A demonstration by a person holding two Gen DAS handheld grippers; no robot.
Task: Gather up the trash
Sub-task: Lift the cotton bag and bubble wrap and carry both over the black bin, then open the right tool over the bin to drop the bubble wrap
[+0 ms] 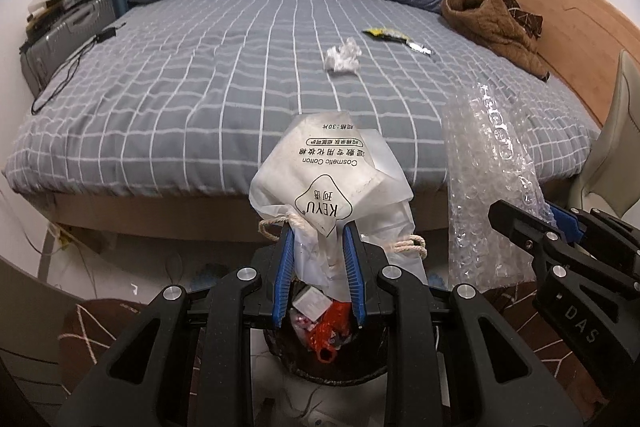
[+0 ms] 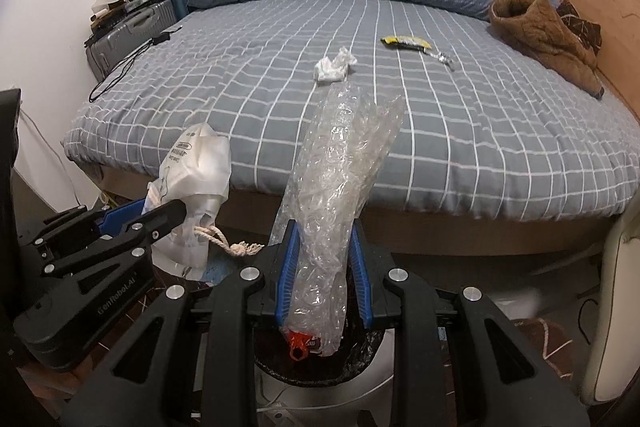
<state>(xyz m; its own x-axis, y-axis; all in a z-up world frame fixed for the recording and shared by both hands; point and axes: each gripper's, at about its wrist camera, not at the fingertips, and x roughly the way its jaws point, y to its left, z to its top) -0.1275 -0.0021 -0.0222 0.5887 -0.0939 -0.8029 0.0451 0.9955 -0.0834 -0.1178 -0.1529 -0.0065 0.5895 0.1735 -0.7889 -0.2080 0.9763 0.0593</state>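
Left gripper [image 1: 318, 247] clamped on white cotton-pad bag [image 1: 324, 183], bag upright above jaws. Right gripper [image 2: 326, 247] clamped on bubble wrap [image 2: 340, 171], long axis up-frame, leaning slightly right.

Trash bin [image 2: 360, 355] at bottom centre in both views, directly beneath both loads; holds red item [image 1: 330, 333], white scraps.

Likely next: release downward.

Crumpled tissue [image 1: 342, 57], yellow wrapper [image 1: 386, 34] on bed [image 1: 160, 99], upper centre, well apart.
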